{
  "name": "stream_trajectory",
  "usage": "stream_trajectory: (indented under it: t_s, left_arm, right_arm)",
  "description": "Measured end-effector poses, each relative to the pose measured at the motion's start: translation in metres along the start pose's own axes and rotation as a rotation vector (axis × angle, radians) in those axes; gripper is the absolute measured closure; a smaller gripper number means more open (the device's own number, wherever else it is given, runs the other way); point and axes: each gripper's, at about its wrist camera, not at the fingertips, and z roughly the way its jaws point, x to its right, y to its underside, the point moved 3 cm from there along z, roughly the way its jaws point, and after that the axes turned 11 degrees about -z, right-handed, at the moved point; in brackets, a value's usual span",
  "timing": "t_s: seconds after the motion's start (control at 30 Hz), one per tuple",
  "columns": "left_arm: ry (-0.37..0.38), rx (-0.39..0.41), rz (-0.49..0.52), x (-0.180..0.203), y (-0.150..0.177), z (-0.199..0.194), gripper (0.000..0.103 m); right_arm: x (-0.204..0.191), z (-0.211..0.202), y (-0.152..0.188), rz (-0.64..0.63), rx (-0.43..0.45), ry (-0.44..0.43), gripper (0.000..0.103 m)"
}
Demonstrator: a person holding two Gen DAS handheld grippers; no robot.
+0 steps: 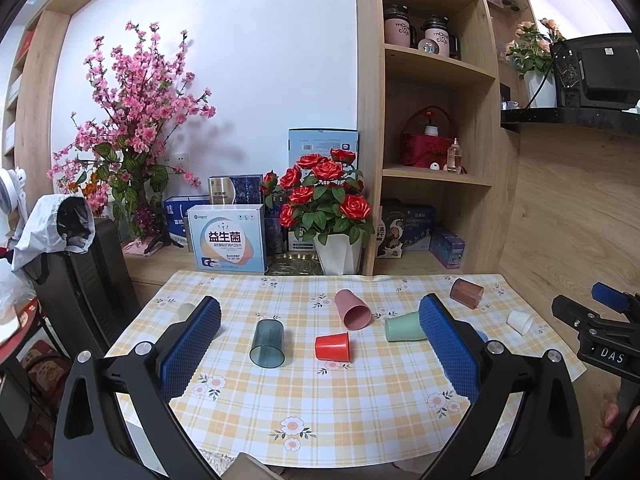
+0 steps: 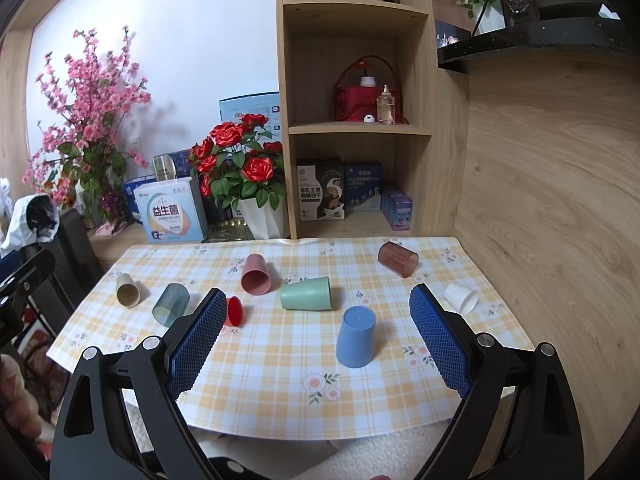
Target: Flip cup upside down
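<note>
Several plastic cups lie on a checked tablecloth (image 2: 280, 364). A blue cup (image 2: 356, 337) stands upside down. On their sides lie a green cup (image 2: 306, 293), pink cup (image 2: 256, 274), red cup (image 2: 233, 311), teal clear cup (image 2: 171, 304), beige cup (image 2: 128, 289), brown clear cup (image 2: 398, 259) and white cup (image 2: 461, 298). My right gripper (image 2: 316, 304) is open and empty, above the near table edge. My left gripper (image 1: 320, 314) is open and empty, with the red cup (image 1: 332, 347), teal cup (image 1: 267, 343) and pink cup (image 1: 352, 309) between its fingers farther off.
A white pot of red roses (image 2: 244, 176) and boxes (image 2: 172, 214) stand behind the table. A wooden shelf unit (image 2: 356, 128) rises at the back, a wood wall (image 2: 552, 200) on the right. A black chair (image 1: 80, 272) with clothes is at the left.
</note>
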Motion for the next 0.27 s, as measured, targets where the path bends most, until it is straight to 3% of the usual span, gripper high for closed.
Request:
stream_trajectory:
  t_s: [0.27]
  left_arm:
    - [0.002,0.001,0.001,0.0015,0.0002,0.0011,0.006]
  right_arm:
    - [-0.0004,0.0003,0.0001,0.000,0.000,0.000,0.013]
